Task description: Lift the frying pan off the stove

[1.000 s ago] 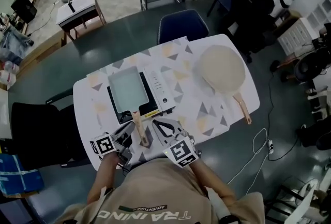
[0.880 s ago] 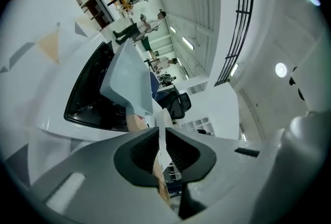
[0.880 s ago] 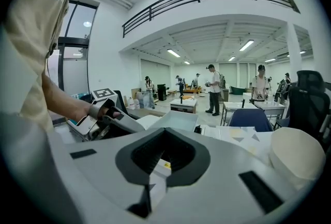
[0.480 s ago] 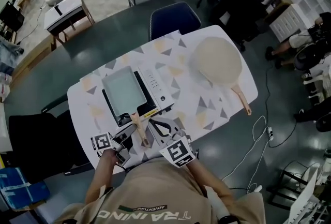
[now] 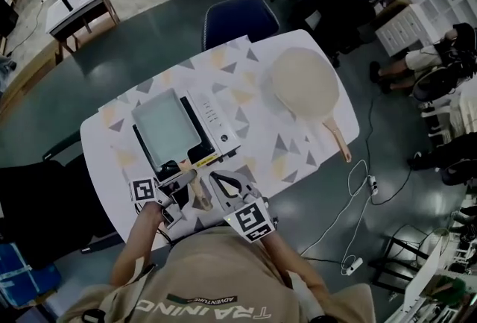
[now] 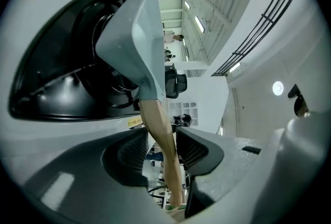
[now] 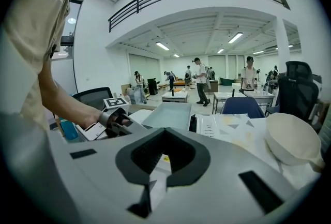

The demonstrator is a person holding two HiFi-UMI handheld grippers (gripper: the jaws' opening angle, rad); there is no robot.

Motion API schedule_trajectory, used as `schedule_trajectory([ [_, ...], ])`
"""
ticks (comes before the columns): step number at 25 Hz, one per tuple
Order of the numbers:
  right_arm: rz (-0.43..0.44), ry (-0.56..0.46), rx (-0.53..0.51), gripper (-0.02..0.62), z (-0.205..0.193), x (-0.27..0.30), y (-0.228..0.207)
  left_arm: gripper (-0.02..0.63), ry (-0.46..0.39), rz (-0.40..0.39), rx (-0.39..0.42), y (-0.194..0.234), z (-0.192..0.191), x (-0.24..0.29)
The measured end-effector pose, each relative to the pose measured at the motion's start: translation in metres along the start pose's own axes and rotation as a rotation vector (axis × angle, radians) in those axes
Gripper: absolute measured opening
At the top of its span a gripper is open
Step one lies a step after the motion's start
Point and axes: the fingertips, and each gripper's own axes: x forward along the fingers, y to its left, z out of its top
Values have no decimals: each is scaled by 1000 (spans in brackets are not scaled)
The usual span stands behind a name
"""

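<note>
Loosened since earlier: left gripper's (image 5: 182, 186) jaws opening off the wooden handle (image 6: 160, 124) between them; rectangular frying pan (image 5: 165, 126) on portable stove (image 5: 216, 117). Right gripper's (image 7: 150, 184) jaws together, empty. We re-clamp squarely, lift level.

The head view looks steeply down from above the person and takes in the whole tabletop (image 5: 100, 154), near edge at the bottom. The left gripper view sits low at that near edge, very close to the frying pan (image 6: 134, 36), facing the far edge. The right gripper view, also low there, looks across the tabletop. All three share the frying pan on the stove (image 5: 216, 120).
</note>
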Motion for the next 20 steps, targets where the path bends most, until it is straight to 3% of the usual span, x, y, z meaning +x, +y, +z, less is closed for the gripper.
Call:
schedule_trajectory([
  [4,-13,12,4,1,-1,2,0,153,42,-75,-40,-7,-4,15],
  [9,-23,17,9,0,-3,2,-3,152,58,-80,-71,-1,-3,30],
  [13,-18,30,19,2,-9,-1,-3,152,34,-125,-75,-5,2,40],
  [16,-5,37,23,0,-13,-2,-4,97,-3,-139,-85,-5,6,42],
  [20,27,29,14,0,-11,1,-4,83,-64,-189,-128,-7,11,43],
])
